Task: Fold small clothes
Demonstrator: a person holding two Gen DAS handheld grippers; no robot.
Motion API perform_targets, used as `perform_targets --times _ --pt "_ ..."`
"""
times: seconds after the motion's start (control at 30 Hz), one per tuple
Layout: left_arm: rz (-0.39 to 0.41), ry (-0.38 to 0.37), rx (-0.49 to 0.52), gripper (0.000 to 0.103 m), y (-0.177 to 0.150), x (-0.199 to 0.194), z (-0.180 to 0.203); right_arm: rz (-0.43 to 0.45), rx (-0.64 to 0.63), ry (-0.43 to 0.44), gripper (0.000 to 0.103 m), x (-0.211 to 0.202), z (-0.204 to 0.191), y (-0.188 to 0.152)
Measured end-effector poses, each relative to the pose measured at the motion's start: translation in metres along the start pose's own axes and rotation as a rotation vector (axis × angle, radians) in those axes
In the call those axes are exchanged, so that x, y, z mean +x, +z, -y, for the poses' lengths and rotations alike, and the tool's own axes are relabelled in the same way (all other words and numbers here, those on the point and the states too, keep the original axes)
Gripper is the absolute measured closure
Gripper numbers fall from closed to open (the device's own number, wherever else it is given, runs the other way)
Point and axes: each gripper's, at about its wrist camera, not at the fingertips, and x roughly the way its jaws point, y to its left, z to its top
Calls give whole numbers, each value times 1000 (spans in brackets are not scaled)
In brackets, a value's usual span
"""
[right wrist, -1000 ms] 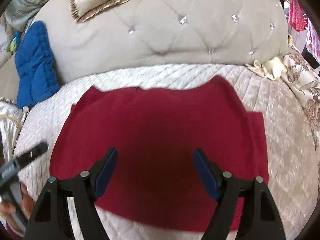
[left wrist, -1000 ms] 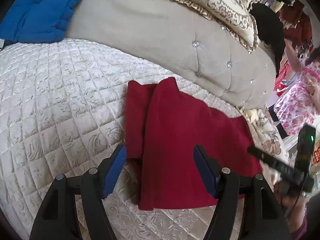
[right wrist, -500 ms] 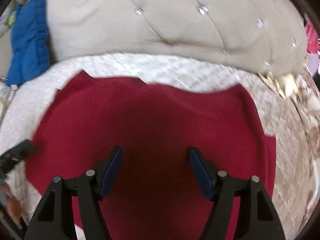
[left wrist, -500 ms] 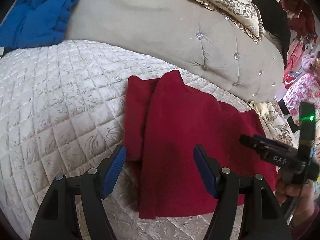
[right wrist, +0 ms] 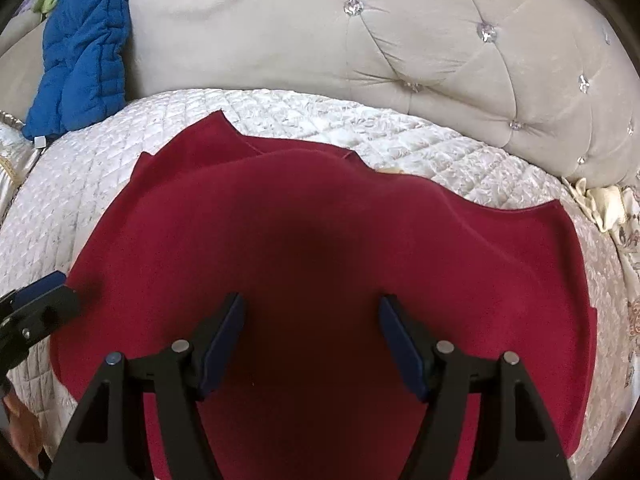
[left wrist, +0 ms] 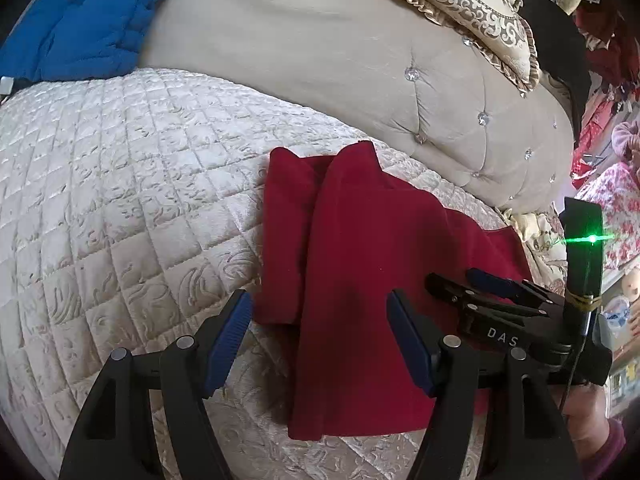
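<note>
A dark red garment (left wrist: 360,264) lies partly folded on the quilted cream bedspread (left wrist: 120,184); one layer is folded over another along its left side. My left gripper (left wrist: 320,336) is open and empty, just above the garment's near left edge. My right gripper (right wrist: 312,340) is open and empty, low over the middle of the garment (right wrist: 320,240). The right gripper also shows in the left wrist view (left wrist: 472,284), over the garment's right part. The left gripper's tip shows in the right wrist view (right wrist: 40,296) at the garment's left edge.
A beige tufted headboard (left wrist: 320,64) runs behind the bed. A blue quilted jacket (left wrist: 80,20) lies at the far left against it. A patterned gold pillow (left wrist: 460,4) rests on top of the headboard. A person in floral clothes (left wrist: 616,204) stands at the far right.
My right gripper has moved forward and lower over the red garment, toward its middle. My left gripper has stayed at the garment's near left edge. Both stay open.
</note>
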Motion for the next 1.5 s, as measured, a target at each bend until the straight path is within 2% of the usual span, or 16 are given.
perform_targets --times 0.2,0.37,0.47,0.73,0.83,0.9,0.97,1.13,1.17,1.23,1.3,1.37,1.4,1.43,1.47,1.5 --pt "-5 -10 -26 55 1 -1 -4 -5 -68 32 29 -1 -28 19" --pt "-22 20 -37 56 1 2 -6 -81 -164 9 30 27 -60 40" --pt "-35 -20 -63 56 2 2 -10 -88 -195 -2 30 31 -66 54" --pt "-39 -20 -82 56 2 -2 -16 -117 -136 54 30 36 -49 78" --pt "-51 -19 -85 56 -3 -5 -20 -131 -63 125 29 32 -46 89" --pt "-71 -20 -95 56 -4 -3 -23 -139 -27 190 27 31 -50 94" --pt "-82 -21 -99 56 -5 0 -23 -158 -31 222 17 35 -61 98" --pt "-108 -10 -82 56 -7 9 -16 -222 -144 208 16 61 -107 97" --pt "-107 -2 -72 56 -7 11 -14 -234 -176 189 9 69 -116 95" --pt "-106 6 -63 56 -6 13 -11 -202 -235 121 9 75 -126 92" --pt "-102 4 -75 56 -4 16 -11 -165 -203 125 17 71 -119 91" --pt "-96 -4 -91 56 -1 19 -10 -143 -154 178 43 62 -101 91" --pt "-93 -14 -92 56 1 20 -8 -138 -133 221 51 55 -92 90" --pt "-93 -34 -93 65 2 21 -6 -138 -114 261 69 50 -85 90" --pt "-95 -75 -95 75 2 22 -4 -134 -85 312 78 44 -76 89" --pt "-104 -115 -97 86 3 22 -1 -124 -64 335 79 38 -68 89"
